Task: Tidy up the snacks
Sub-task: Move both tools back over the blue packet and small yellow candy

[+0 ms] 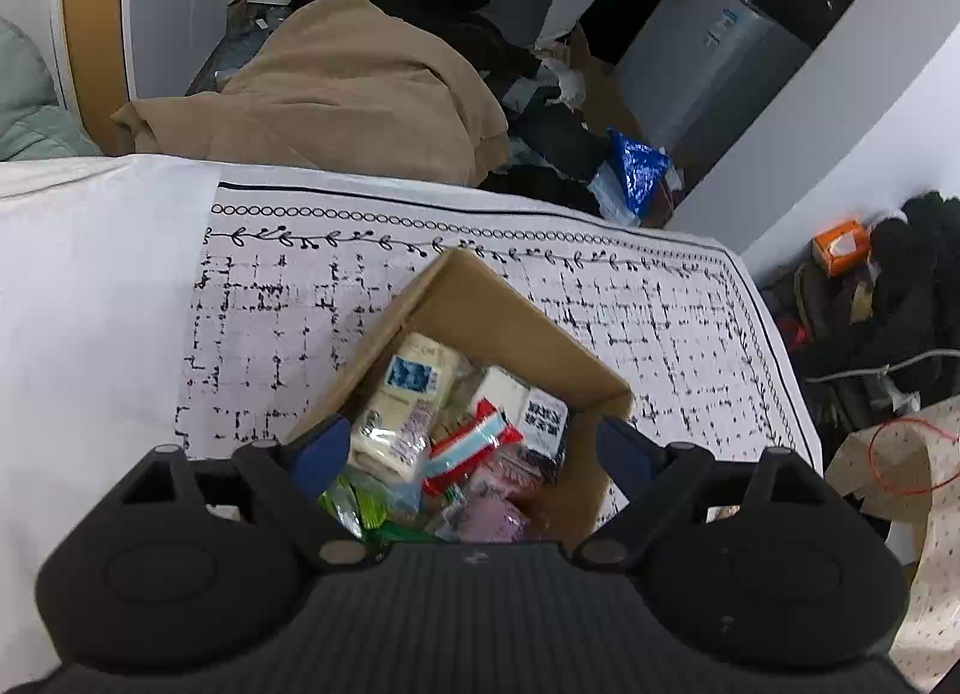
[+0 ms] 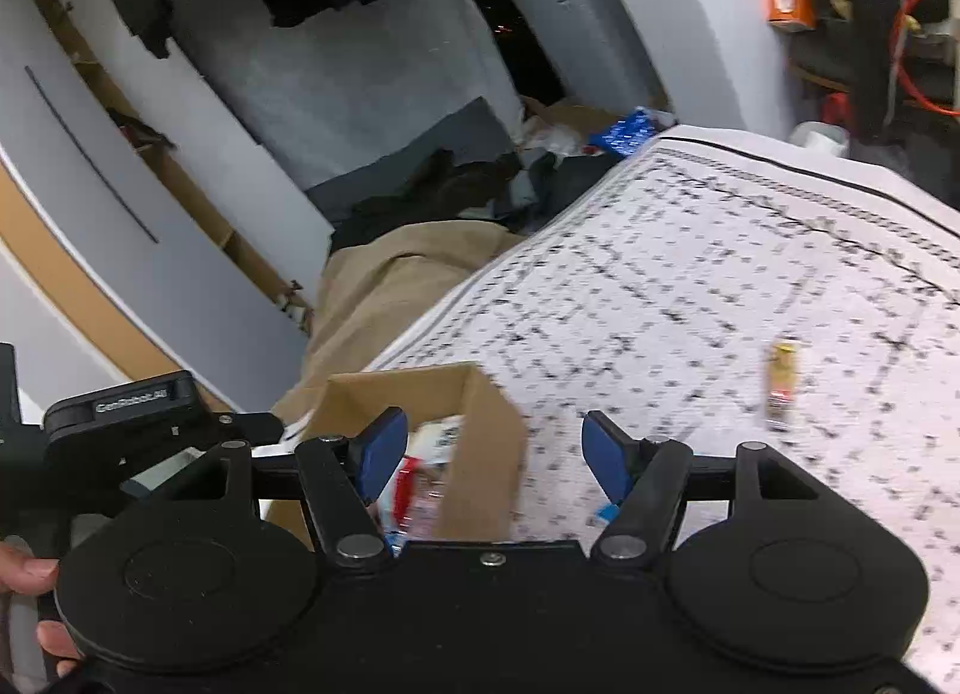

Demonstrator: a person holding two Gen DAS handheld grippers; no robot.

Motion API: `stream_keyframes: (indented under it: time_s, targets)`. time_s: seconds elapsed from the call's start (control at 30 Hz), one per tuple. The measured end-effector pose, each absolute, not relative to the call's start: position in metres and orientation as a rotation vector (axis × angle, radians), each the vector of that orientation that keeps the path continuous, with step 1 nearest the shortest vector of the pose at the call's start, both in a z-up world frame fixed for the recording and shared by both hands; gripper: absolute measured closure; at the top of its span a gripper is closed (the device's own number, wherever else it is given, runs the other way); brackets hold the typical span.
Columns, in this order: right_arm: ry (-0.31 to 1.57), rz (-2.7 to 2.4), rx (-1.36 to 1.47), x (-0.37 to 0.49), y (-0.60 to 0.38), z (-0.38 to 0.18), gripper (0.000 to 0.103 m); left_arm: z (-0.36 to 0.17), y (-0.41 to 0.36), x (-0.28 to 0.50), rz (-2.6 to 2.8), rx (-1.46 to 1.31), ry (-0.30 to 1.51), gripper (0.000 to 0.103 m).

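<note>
Snacks (image 1: 432, 436) fill the cardboard box (image 1: 516, 322) at lower centre on the patterned cloth (image 1: 660, 304), left gripper (image 1: 474, 448) spread wide above it gripping nothing, right gripper (image 2: 492, 454) wide, empty, straddling its wall, one small snack (image 2: 780, 388) lying apart mid-right.

Only one text can be made out with any certainty: raised lettering on the black gripper body (image 2: 135, 397) at the left of the right wrist view, just left of the cardboard box (image 2: 480, 442), which looks like "GenRobot.AI", though blur softens the letters. Inside the box, a black-and-white packet (image 1: 545, 422) against its right wall carries bold characters in a non-Latin script, too small to read. A cream packet (image 1: 403, 394) beside it bears a blue label, illegible.
</note>
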State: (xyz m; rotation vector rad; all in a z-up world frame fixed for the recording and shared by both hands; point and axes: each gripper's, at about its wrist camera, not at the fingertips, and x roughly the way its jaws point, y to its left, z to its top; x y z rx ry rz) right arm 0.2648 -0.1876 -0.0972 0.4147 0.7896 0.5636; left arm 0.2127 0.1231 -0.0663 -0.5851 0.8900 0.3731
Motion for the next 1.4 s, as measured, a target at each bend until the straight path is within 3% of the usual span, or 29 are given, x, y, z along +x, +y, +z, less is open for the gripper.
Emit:
stream_keyframes:
  time_s: [0.1,0.23,0.4,0.5,1.27,1.4]
  targets:
    - [0.791,0.548,0.404,0.262,-0.201,-0.099,0.035,-0.065,0.114,0.214,0.362,-0.572,0.894,0.014]
    - [0.781,0.528,0.397,0.258,-0.219,-0.098,0.020,-0.063,0.099,0.214,0.354,-0.546,0.884,0.013]
    - [0.761,0.502,0.411,0.262,-0.235,-0.098,0.008,-0.056,0.080,0.215,0.322,-0.512,0.851,0.001]
    - [0.742,0.495,0.425,0.265,-0.246,-0.096,0.000,-0.052,0.067,0.215,0.309,-0.486,0.840,0.000]
    - [0.767,0.422,0.451,0.289,-0.301,-0.119,0.001,-0.071,-0.004,0.237,0.140,-0.413,0.953,0.000]
    - [0.789,0.399,0.476,0.295,-0.306,-0.131,0.012,-0.082,-0.013,0.243,0.122,-0.407,0.978,0.000]
